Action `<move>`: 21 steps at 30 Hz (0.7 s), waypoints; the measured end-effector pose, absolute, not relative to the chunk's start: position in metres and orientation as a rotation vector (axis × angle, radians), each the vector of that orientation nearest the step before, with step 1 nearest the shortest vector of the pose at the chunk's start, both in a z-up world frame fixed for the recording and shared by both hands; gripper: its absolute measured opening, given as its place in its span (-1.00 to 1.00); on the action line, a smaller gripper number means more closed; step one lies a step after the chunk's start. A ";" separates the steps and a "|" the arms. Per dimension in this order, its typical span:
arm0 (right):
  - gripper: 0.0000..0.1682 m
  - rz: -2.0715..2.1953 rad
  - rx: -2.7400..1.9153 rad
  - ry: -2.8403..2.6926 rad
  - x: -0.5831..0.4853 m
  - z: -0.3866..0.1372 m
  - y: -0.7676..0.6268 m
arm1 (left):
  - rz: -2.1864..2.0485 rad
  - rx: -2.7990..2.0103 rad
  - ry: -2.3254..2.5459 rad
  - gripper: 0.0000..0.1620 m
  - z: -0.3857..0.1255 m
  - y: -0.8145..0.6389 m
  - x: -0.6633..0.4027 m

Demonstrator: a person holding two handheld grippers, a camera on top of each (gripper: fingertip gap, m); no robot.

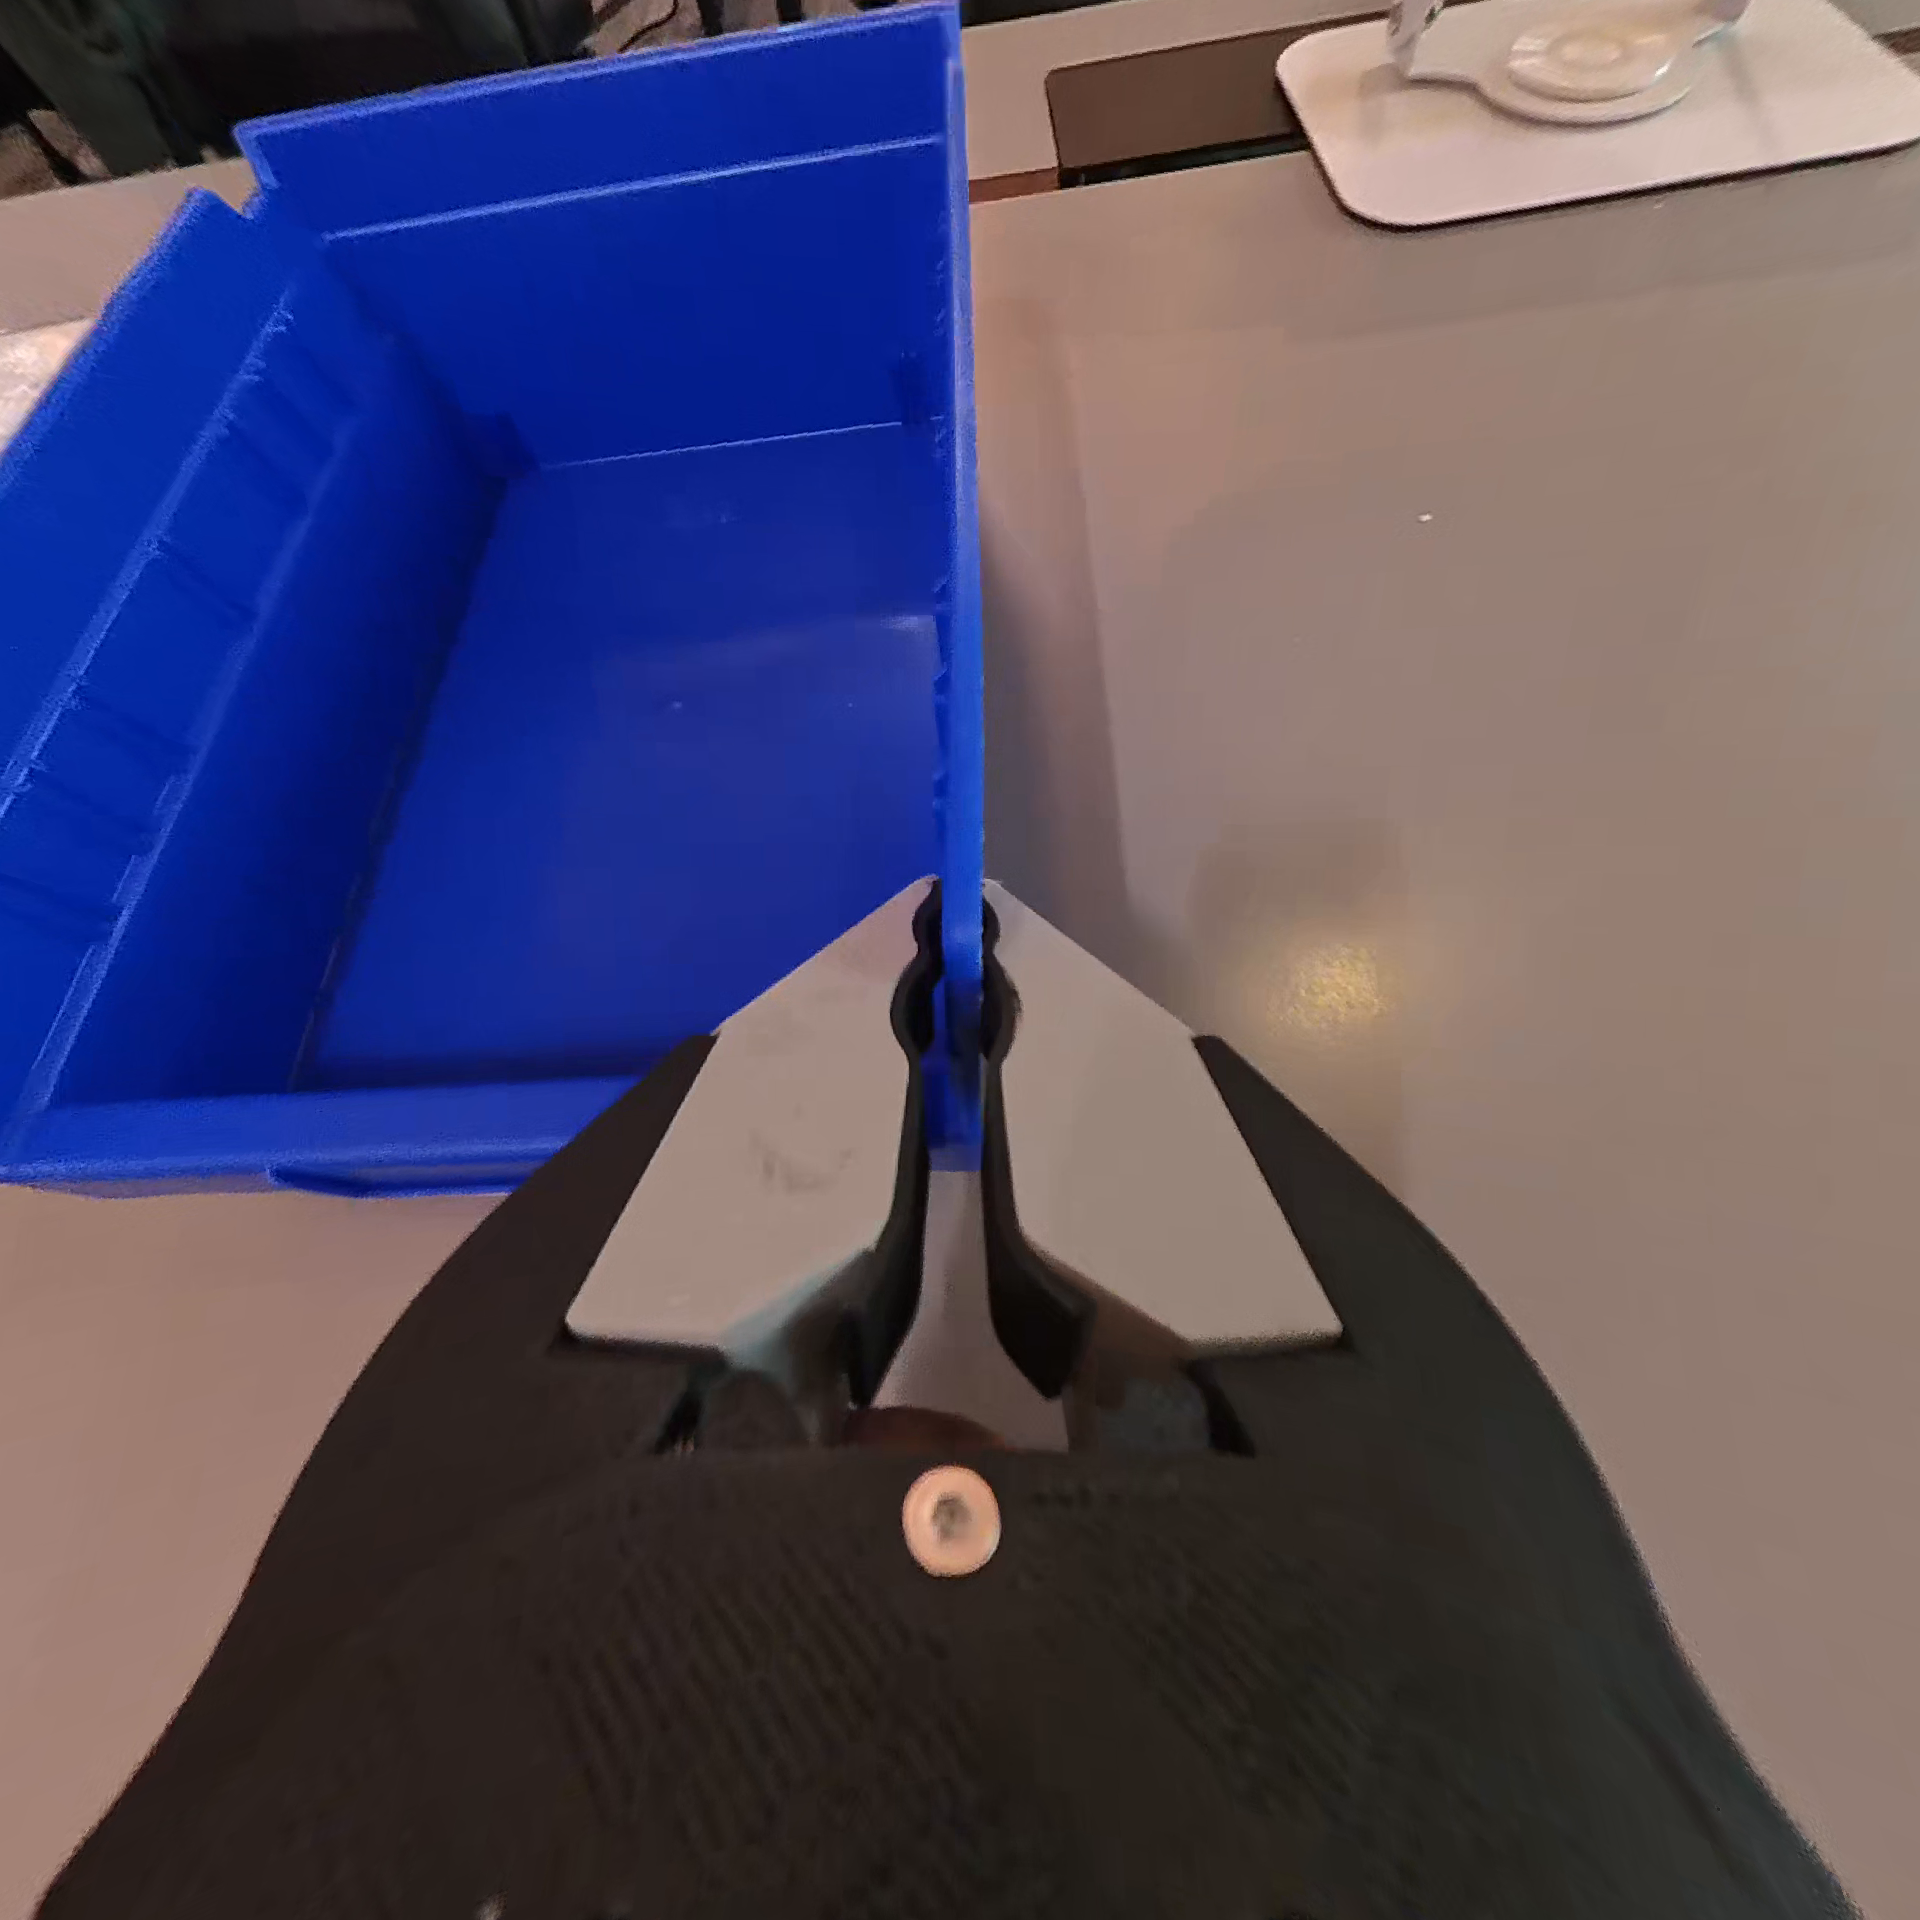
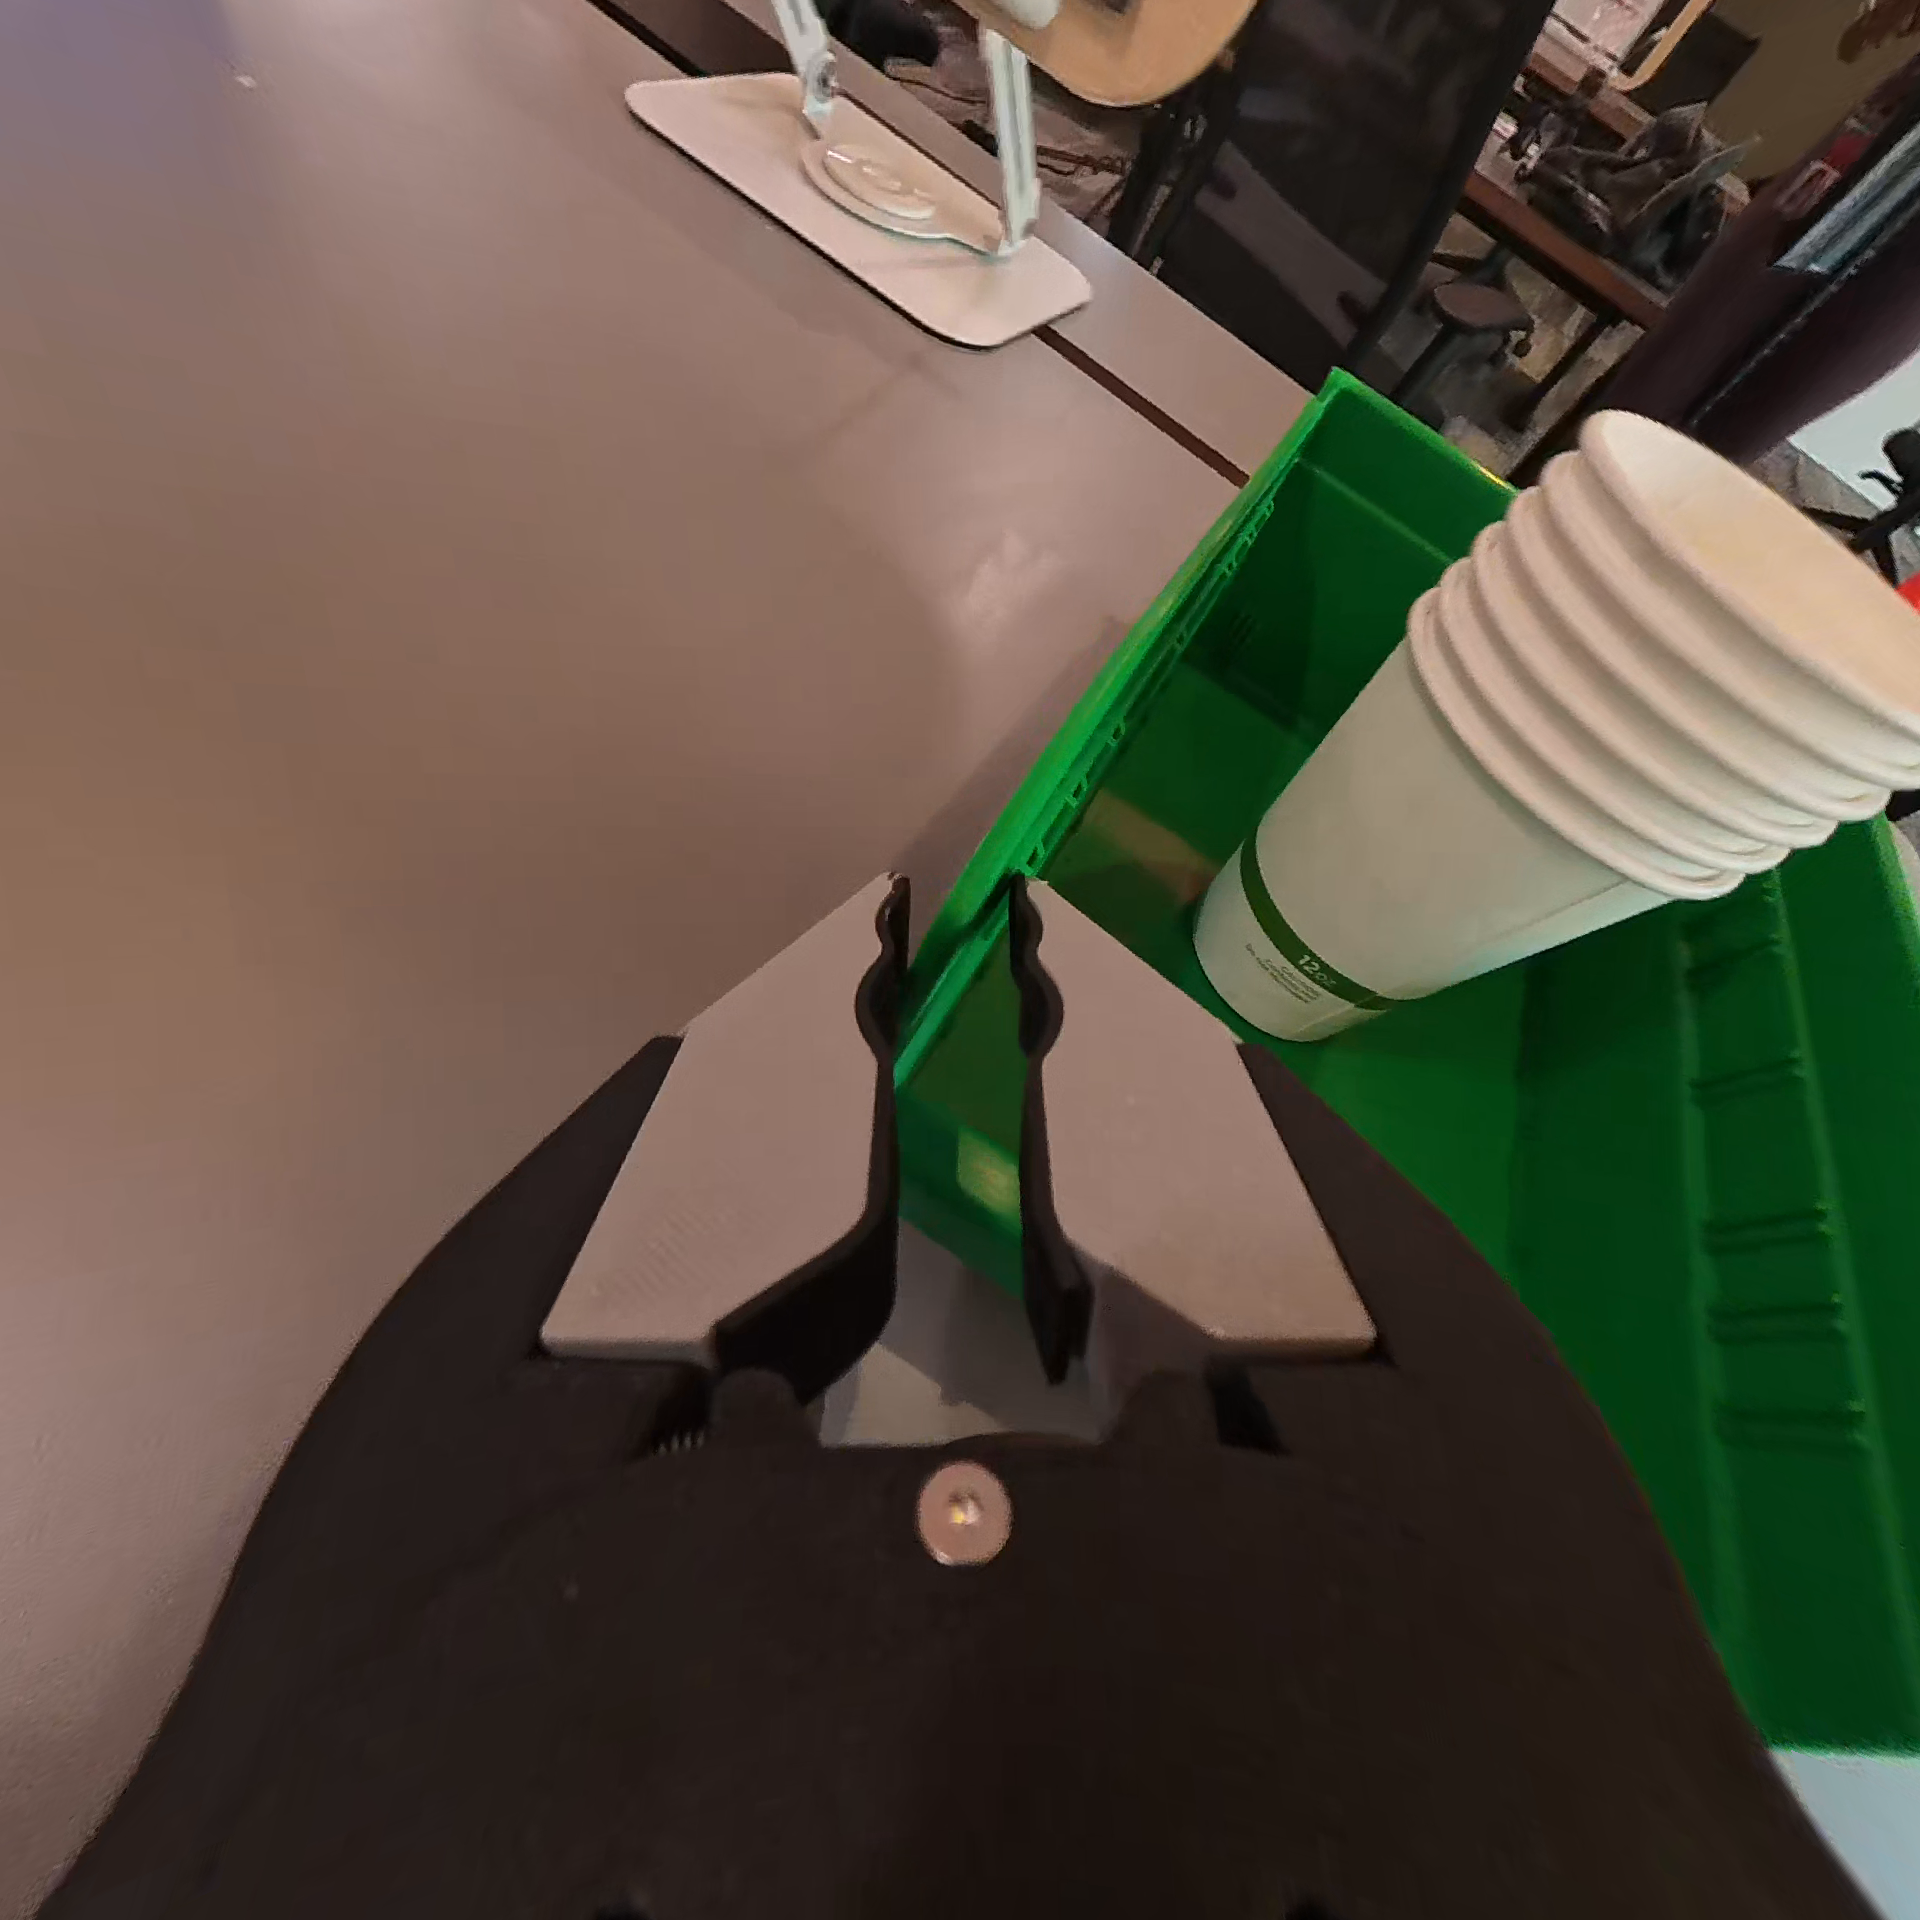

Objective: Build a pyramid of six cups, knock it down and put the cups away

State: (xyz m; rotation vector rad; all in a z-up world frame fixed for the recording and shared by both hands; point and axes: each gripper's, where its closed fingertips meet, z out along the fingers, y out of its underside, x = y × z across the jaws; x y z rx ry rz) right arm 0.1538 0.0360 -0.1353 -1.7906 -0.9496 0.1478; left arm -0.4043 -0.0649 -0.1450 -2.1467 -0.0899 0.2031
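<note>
1. Left tool: fingers closed tight onto the right-hand wall of the blue bin, near its front corner. The wall is pinched between the black pads, one inside the bin and one outside.
2. The blue bin sits on the grey counter. Its inside is bare blue floor and ribbed left wall.
3. Right tool: fingers straddle the left-hand wall of the green bin near its front corner, narrow gap. The left pad looks to be against the outer face of the wall; the right one sits inside the bin and I cannot tell if it touches. So I cannot tell whether the grip is actually clamped.
4. Cups: white paper cups nested into one stack, standing inside the green bin, base down on the bin floor. In the wide-angle view the stack leans to the right, rims well above the bin wall. The bottom cup has a green band near its base.
5. The green bin sits on the same grey counter, at its right side.
6. Far side of the counter: a flat white base plate carrying a clear round fitting; in the right wrist view the same plate has white stand legs rising from it.
7. Background past the counter edge is dark furniture, too cluttered to resolve.
</note>
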 end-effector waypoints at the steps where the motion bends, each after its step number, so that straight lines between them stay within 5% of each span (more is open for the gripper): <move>1: -0.80 0.164 -1.785 -0.975 0.148 -0.135 0.031 | 0.185 -2.133 -0.084 -1.00 -0.142 -0.070 -0.403; 21: -0.72 0.534 -1.678 -1.297 -0.142 -0.133 -0.053 | -0.143 -1.707 -0.011 -0.97 0.007 -0.166 -0.349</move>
